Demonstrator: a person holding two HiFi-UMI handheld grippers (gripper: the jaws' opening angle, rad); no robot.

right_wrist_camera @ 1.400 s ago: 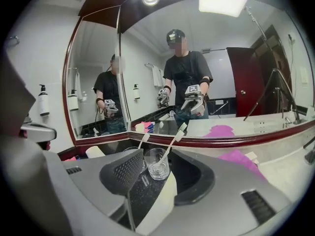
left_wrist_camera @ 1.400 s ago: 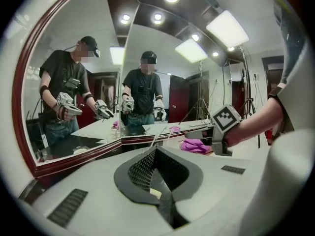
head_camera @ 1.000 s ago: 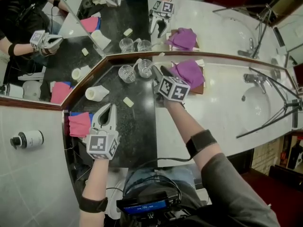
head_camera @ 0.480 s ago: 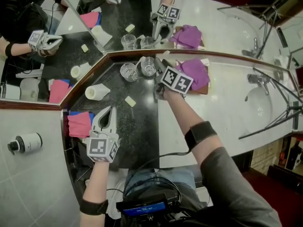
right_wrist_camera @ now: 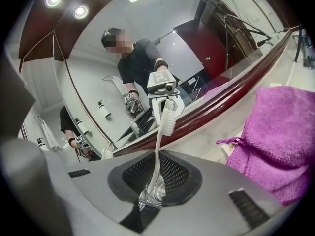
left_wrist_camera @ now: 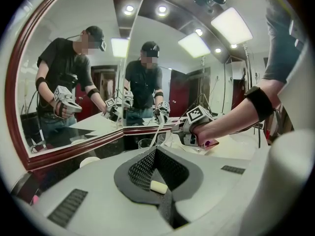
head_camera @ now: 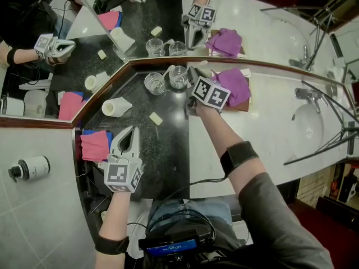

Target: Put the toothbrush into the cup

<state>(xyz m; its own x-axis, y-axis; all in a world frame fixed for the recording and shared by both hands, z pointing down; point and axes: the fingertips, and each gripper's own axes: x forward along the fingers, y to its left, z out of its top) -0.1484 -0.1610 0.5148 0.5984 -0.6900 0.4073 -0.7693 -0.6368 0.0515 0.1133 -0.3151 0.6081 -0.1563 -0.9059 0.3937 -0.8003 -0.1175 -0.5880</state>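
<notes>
My right gripper (head_camera: 194,75) is near the mirror, beside two clear glass cups (head_camera: 178,77) (head_camera: 154,83). Its jaws have just been closing and now pinch the foil-wrapped end of a white toothbrush (right_wrist_camera: 159,154). The bristle head (right_wrist_camera: 169,122) stands up and away from the jaws. From the left gripper view, the right gripper (left_wrist_camera: 183,130) holds the toothbrush (left_wrist_camera: 157,133) just right of the cups (left_wrist_camera: 145,143). My left gripper (head_camera: 131,130) hovers over the black counter, shut and empty (left_wrist_camera: 165,204).
A purple towel (head_camera: 235,86) lies right of the right gripper. On the black counter (head_camera: 168,150) are a tipped white cup (head_camera: 115,106), a small soap piece (head_camera: 156,118) and a pink cloth (head_camera: 93,146). A sink (head_camera: 308,129) and tripod legs (head_camera: 331,136) are at the right.
The right gripper has edged slightly toward the mirror and its jaws have narrowed onto the toothbrush. The left gripper has stayed in place.
</notes>
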